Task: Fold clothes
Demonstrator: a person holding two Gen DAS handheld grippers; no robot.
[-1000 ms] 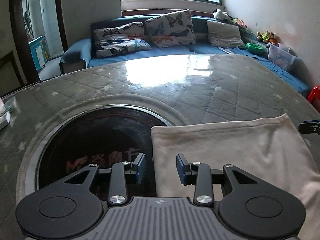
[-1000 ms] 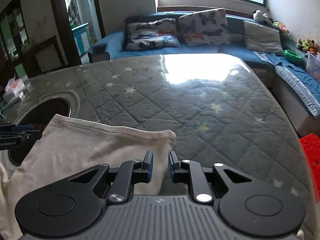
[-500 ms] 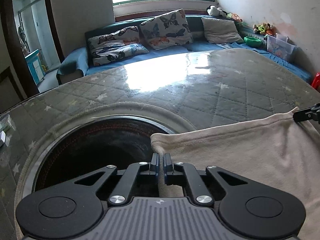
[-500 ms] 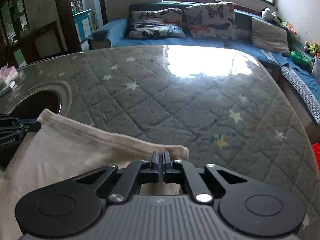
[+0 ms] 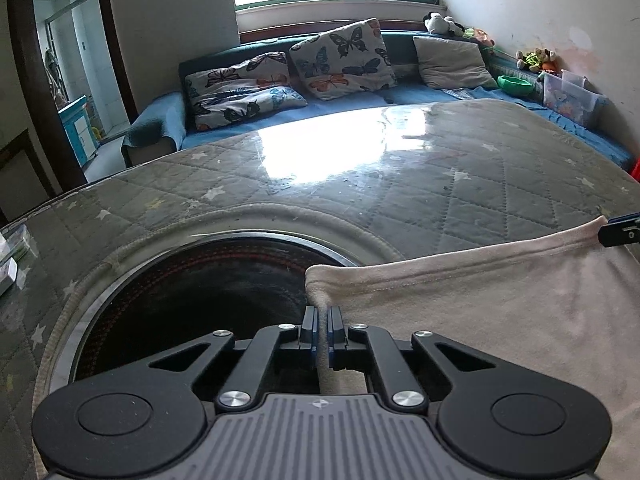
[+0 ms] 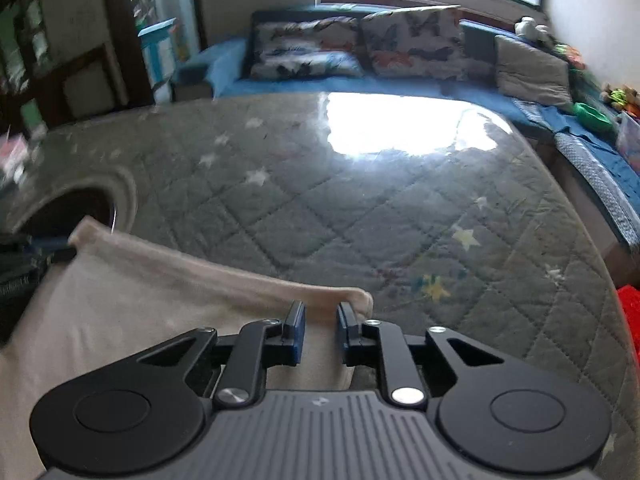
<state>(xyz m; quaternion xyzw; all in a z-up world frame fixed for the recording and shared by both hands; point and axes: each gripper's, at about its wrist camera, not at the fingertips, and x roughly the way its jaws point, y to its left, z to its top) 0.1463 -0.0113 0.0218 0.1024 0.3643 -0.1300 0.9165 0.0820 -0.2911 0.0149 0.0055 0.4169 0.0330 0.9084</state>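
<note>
The cream cloth (image 5: 500, 320) lay on the table (image 5: 440, 184) beside the round hole (image 5: 192, 292), its left corner pinched tight in the left gripper (image 5: 323, 326), while the right gripper (image 6: 321, 322) had its jaws a little apart around the right corner.

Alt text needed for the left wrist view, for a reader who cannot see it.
The left tongs are shut on the near left corner of a cream cloth spread over a quilted grey table cover. A dark round opening lies left of the cloth, and the right tongs meet its far right corner.
</note>
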